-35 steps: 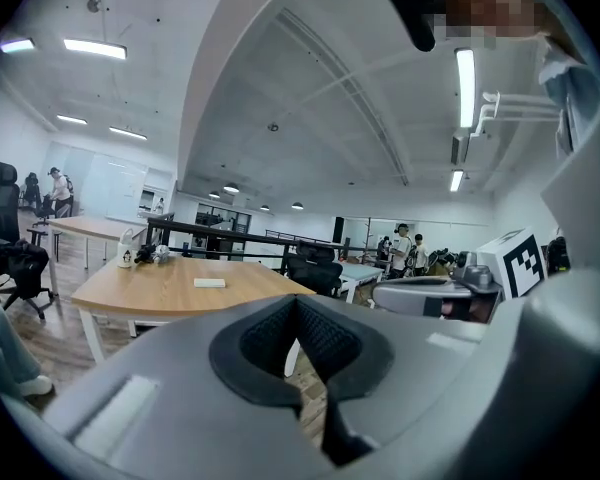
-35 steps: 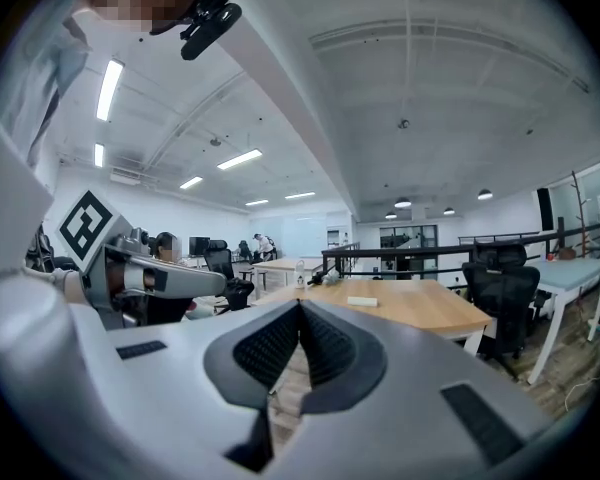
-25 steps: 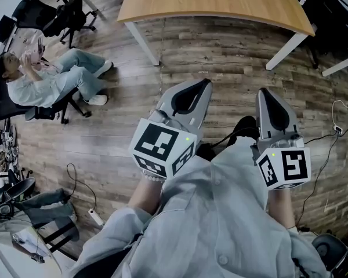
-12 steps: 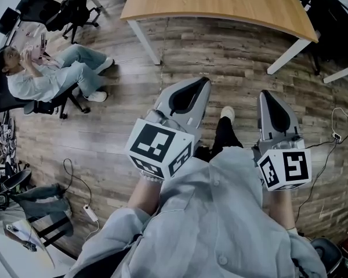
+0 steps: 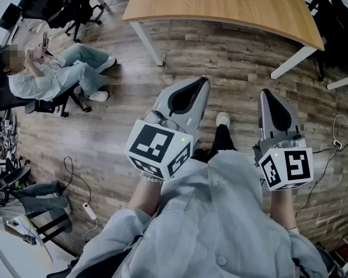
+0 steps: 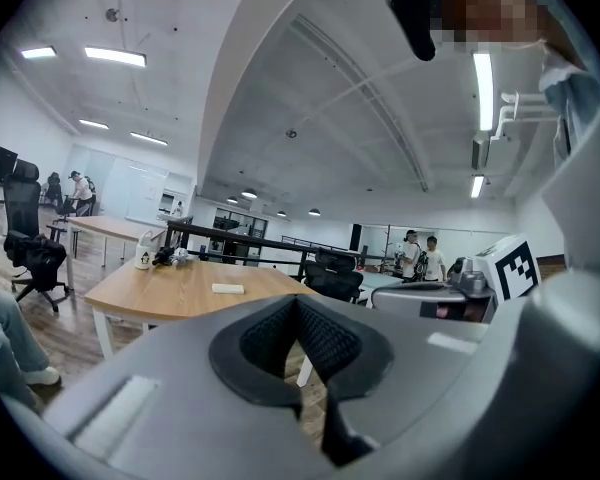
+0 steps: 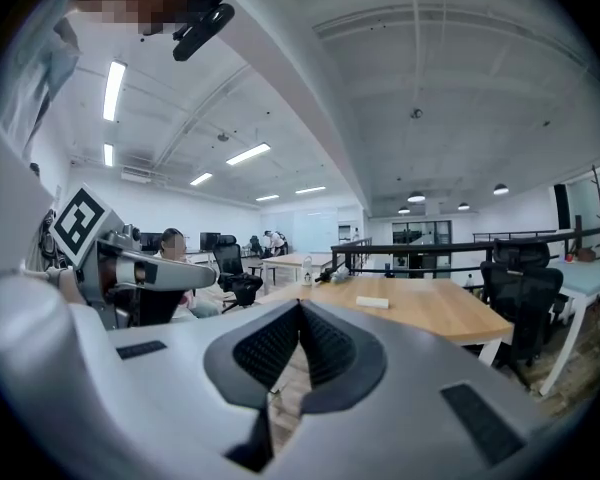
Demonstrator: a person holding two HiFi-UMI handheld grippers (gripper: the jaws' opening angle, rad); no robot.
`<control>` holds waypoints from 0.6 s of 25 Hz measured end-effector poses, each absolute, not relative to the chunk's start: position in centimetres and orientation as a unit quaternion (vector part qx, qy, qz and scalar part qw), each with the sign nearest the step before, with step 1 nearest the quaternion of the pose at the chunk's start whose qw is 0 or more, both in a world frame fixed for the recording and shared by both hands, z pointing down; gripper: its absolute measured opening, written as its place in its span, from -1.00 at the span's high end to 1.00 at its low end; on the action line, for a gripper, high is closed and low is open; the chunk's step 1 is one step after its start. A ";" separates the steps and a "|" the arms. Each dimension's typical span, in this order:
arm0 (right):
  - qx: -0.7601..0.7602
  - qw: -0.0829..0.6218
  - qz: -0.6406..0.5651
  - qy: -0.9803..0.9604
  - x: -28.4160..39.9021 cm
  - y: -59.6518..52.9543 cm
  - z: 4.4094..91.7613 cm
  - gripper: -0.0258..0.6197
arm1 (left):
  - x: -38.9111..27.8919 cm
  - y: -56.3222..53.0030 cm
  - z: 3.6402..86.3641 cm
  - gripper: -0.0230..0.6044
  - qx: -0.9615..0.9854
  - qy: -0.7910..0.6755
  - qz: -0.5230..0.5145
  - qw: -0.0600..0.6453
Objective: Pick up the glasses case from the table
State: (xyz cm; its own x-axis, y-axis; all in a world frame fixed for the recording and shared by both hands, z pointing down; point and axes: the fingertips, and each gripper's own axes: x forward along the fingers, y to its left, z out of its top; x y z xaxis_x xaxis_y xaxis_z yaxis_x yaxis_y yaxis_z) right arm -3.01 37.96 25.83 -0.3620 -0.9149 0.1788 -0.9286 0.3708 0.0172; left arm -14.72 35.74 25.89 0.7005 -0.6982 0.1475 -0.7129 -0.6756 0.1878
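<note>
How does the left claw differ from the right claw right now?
In the head view, the left claw slants toward the right, while the right claw points straight ahead. The left claw looks broader; the right claw looks narrower and sits nearer the picture's edge. Both are shut, empty, and over the floor, short of the table.

Held side by side, the left hand-held gripper (image 5: 204, 81) and right hand-held gripper (image 5: 267, 92) have empty, closed jaws.
</note>
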 end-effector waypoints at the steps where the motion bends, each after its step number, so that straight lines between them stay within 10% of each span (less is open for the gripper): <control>1: 0.558 0.080 0.043 -0.825 -2.8 37.4 25.8 0.92 | -14.5 35.2 25.9 0.93 0.914 -0.387 0.032 0.116; 15: 0.527 0.078 0.056 -0.845 1.7 25.6 25.6 0.92 | -10.6 24.9 24.6 0.93 0.899 -0.423 0.035 0.110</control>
